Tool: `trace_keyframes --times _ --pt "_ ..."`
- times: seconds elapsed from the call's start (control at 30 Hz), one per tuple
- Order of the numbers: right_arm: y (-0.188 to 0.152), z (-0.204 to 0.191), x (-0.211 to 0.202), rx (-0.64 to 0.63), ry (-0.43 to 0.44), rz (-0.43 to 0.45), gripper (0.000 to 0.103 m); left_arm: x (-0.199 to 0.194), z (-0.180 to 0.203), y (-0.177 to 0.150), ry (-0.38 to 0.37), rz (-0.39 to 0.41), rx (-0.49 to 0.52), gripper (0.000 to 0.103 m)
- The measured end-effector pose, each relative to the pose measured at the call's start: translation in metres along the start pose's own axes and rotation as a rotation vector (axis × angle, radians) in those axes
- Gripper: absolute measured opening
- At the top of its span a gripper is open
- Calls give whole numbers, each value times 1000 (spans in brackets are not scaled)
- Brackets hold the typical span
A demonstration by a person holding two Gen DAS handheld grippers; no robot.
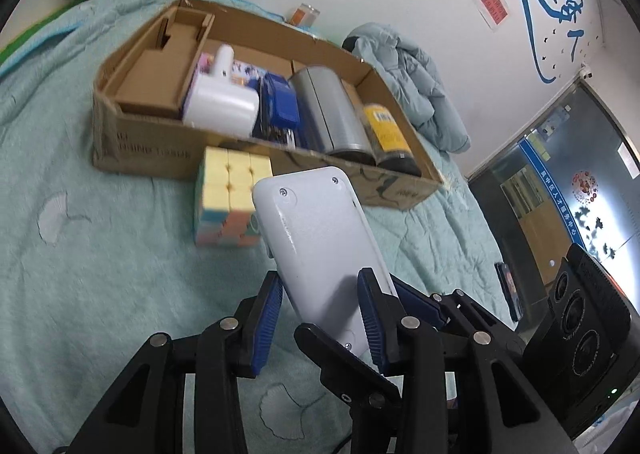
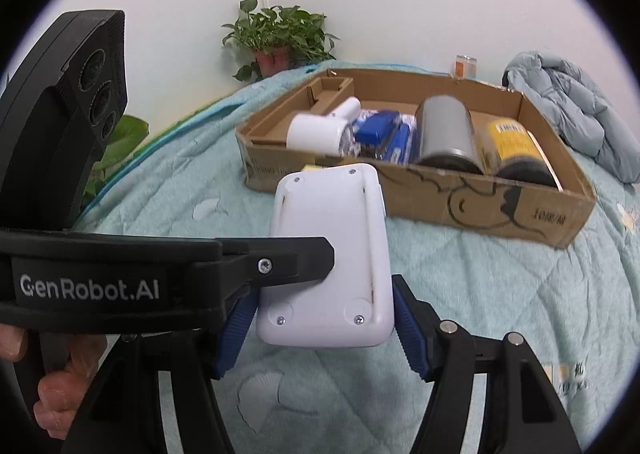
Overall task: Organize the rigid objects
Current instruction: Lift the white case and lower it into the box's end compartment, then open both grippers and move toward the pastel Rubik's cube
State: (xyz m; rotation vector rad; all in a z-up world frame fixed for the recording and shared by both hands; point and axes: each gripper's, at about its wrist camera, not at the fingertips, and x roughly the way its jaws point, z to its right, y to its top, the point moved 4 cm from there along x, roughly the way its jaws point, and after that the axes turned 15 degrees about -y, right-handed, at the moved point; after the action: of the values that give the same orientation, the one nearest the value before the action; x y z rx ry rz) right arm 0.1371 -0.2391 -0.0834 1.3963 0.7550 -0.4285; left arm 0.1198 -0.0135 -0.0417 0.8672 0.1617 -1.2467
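A white flat device (image 1: 316, 238), its screwed back facing me, is lifted above the teal bedspread (image 1: 100, 254). My left gripper (image 1: 320, 282) is shut on its lower part, blue pads on either side. My right gripper (image 2: 324, 294) is shut on the same white device (image 2: 328, 254) across its width. The left gripper's black finger (image 2: 296, 262) reaches in from the left and touches the device's side. A pastel puzzle cube (image 1: 230, 201) stands on the bed just behind the device, in front of an open cardboard box (image 1: 140, 141).
The box (image 2: 480, 205) holds a white roller-shaped item (image 1: 222, 105), a blue item (image 1: 282, 101), a silver cylinder (image 1: 332, 113) and a yellow-labelled can (image 1: 390, 133). A pale jacket (image 2: 568, 109) lies to its right. A potted plant (image 2: 280, 41) stands behind. A phone (image 1: 510, 290) lies on the bed.
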Motion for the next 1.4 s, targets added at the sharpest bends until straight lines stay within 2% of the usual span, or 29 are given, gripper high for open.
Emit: trace_keyframes --times 0.37,0.67,0.93,1.1,1.27,1.4 --pt "62 -9 23 36 29 39 65 -22 -15 85 29 20 45 34" --pt "110 -7 52 89 30 31 65 -13 -30 156 50 0 88 34" --pt "149 -34 92 64 90 -1 65 -28 -83 209 112 11 37 34" --pt "163 -51 122 74 161 -84 65 -33 -125 230 162 0 2 32" --pt "161 -68 139 30 228 -174 67 -35 -167 241 169 3 -60 30" --pt "152 -70 136 3 246 -182 68 -39 -172 242 165 18 -62 31"
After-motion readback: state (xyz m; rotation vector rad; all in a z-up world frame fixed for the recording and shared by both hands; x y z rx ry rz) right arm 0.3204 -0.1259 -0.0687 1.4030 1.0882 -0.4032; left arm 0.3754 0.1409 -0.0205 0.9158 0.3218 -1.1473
